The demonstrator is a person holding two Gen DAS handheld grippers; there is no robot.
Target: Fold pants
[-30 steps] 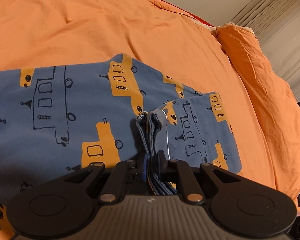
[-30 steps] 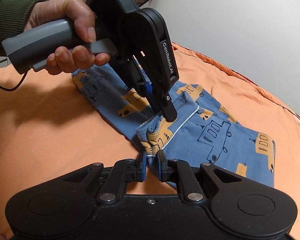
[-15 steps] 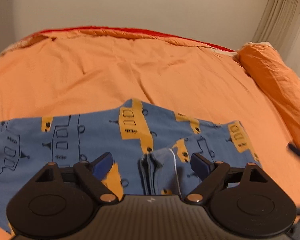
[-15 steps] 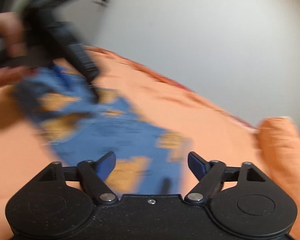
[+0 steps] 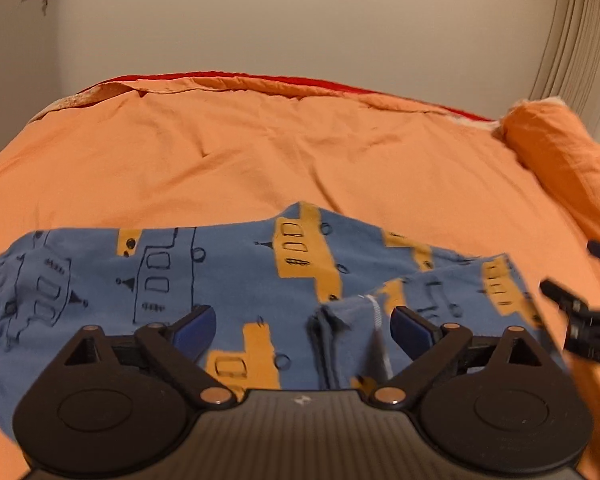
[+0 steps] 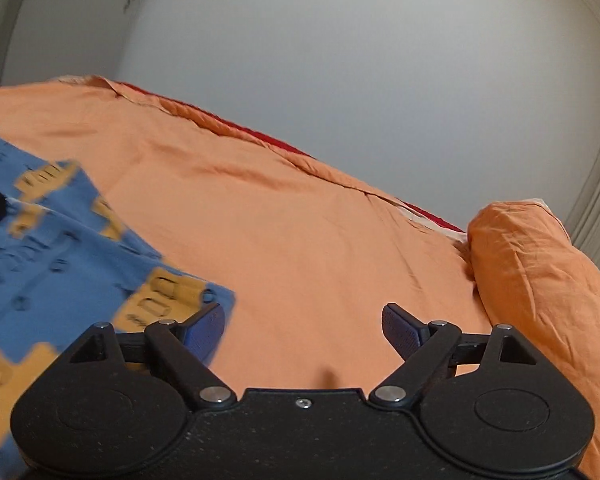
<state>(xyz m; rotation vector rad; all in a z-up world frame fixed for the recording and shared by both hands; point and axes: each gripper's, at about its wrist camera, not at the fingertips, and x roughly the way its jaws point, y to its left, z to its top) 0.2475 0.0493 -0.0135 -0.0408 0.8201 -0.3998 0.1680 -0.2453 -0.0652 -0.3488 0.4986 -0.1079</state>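
While the pants (image 5: 236, 280) lie folded on the bed (image 5: 260, 152) | left gripper (image 5: 302, 324): fingers just opened wide, hem fold lying loose between them, unpressed | right gripper (image 6: 302, 328): fingers just opened, only bedcover between, pants at left | pillow (image 6: 540, 272) at right

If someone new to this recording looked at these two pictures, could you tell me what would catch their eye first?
Most likely the blue pants with the yellow vehicle print, lying partly folded on the bright orange bedspread that fills both views. Next, the left gripper hanging open above the folded cuff edge, its jaws having just been opening with nothing pressed between them. The right gripper is open too, over bare bedspread beside the pants, with an orange pillow to its right.
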